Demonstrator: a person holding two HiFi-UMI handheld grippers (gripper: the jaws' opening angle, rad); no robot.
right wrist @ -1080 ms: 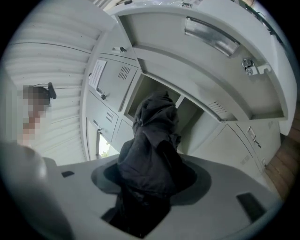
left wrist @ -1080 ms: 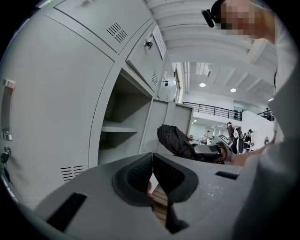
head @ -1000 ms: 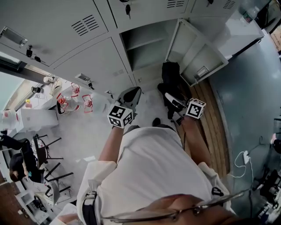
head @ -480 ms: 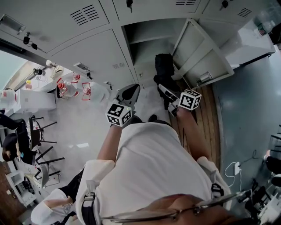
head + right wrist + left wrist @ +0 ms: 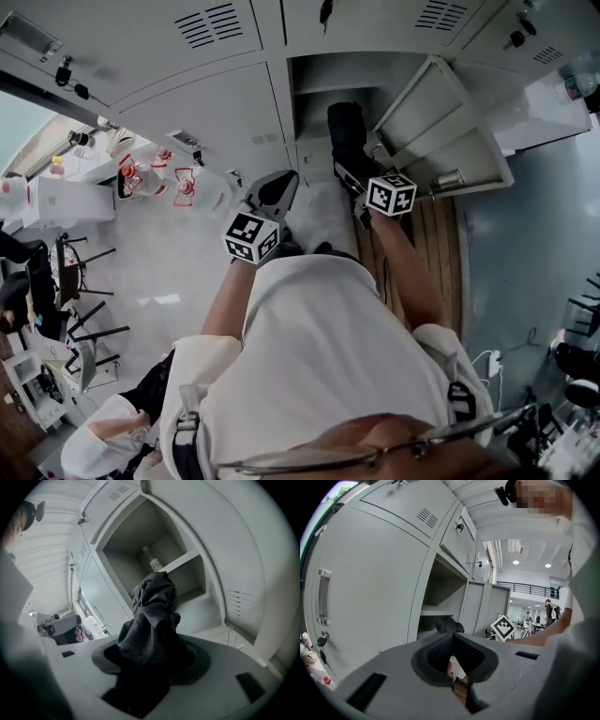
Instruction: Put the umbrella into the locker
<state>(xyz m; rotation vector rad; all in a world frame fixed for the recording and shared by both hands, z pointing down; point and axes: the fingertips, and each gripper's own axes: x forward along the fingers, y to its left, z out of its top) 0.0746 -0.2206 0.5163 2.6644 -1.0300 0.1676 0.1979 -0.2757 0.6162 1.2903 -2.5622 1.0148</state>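
The open locker [image 5: 323,73] is at the top middle of the head view, its door [image 5: 441,122] swung out to the right. My right gripper [image 5: 356,192] is shut on a folded black umbrella [image 5: 344,131], whose far end reaches the locker's lower opening. In the right gripper view the umbrella [image 5: 152,620] fills the jaws of the gripper [image 5: 150,663] and points into the compartment [image 5: 192,606] under a shelf [image 5: 185,563]. My left gripper [image 5: 275,190] hangs to the left of the locker with its jaws together and nothing in them [image 5: 452,637].
A bottle [image 5: 151,562] stands on the locker's upper shelf. Closed locker doors [image 5: 187,94] run to the left, one with keys [image 5: 321,644] hanging from it. A white table with red-topped bottles [image 5: 150,183] and chairs [image 5: 84,309] are at the left. A wooden strip [image 5: 445,244] lies at the right.
My right gripper has carried the umbrella forward and down toward the locker, and its far end now meets the opening. The left gripper has shifted only slightly.
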